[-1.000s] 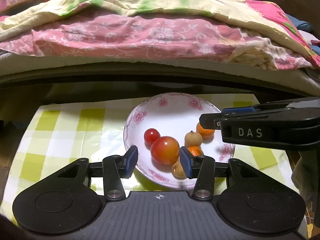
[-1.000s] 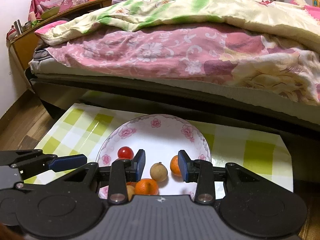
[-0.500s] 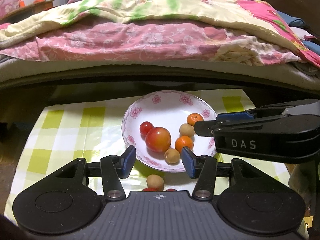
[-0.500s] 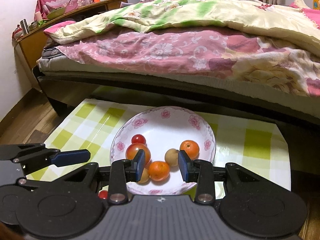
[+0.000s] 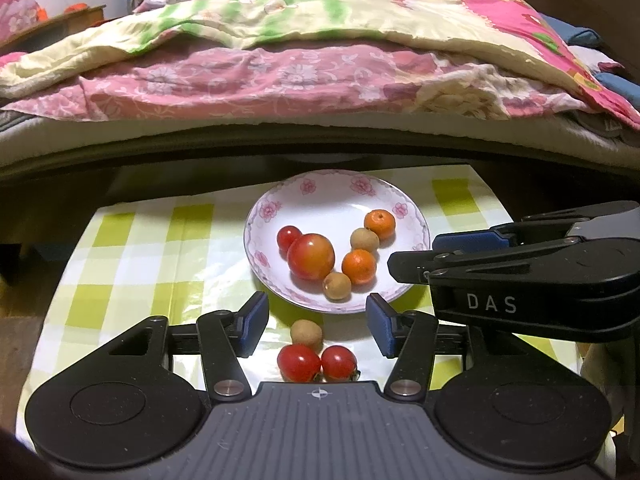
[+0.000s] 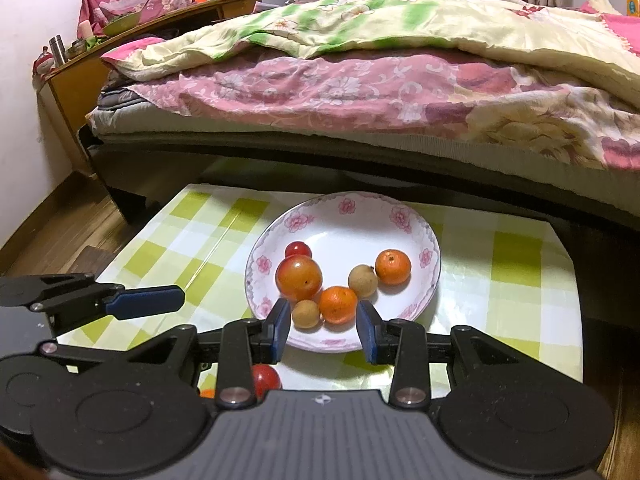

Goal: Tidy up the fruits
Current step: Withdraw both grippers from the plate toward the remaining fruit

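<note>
A white plate with pink flowers [image 5: 340,204] [image 6: 348,228] sits on a green-checked cloth. It holds a large red-orange fruit [image 5: 311,257], a cherry tomato [image 5: 289,237], two mandarins [image 5: 379,223] [image 5: 359,266] and two longans [image 5: 364,239] [image 5: 337,286]. In front of the plate a longan [image 5: 306,332] and two cherry tomatoes [image 5: 299,362] [image 5: 339,362] lie on the cloth. My left gripper [image 5: 316,328] hangs over these with its jaws opening, gripping nothing. My right gripper [image 6: 323,330] is narrowly open and empty at the plate's near rim.
The checked cloth [image 5: 140,248] covers a low table. A bed with a pink and yellow quilt [image 5: 320,72] runs close behind the table's far edge. Wooden floor [image 6: 60,220] and a cluttered wooden desk [image 6: 120,36] lie to the left. The two grippers hang side by side, close together.
Both grippers drew back from the plate, toward me. The left jaws widened. The longan and two cherry tomatoes on the cloth came into view below the left gripper.
</note>
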The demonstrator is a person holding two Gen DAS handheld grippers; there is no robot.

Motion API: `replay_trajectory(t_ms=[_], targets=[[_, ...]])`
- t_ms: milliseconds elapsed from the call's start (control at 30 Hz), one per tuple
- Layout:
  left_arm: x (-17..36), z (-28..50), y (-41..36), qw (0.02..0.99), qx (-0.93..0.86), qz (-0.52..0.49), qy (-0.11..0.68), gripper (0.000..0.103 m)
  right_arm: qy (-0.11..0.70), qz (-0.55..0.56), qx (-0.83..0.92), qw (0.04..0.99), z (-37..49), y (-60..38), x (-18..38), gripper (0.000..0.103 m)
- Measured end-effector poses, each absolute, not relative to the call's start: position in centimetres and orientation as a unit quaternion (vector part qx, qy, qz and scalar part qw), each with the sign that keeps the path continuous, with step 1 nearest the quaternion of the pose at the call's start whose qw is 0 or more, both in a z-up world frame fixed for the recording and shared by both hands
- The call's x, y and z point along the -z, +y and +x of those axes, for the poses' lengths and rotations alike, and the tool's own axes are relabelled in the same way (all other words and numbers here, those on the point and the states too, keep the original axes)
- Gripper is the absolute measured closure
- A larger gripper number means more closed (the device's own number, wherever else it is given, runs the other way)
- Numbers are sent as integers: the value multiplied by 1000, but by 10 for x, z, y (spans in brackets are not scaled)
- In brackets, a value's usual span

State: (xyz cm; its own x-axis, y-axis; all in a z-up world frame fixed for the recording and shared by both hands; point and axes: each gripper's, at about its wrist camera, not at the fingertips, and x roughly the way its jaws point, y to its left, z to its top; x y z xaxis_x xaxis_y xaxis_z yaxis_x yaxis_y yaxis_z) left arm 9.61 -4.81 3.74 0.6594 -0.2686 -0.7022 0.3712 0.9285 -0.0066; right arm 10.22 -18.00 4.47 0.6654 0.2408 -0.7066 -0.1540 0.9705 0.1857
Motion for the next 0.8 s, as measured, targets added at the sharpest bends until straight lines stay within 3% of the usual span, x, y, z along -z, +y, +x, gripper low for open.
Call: replay_trajectory(t_ms=[800], targets=[[-24,68,-49,890,187,86,406,40,428,46,-108,896,74,-172,-32,65]])
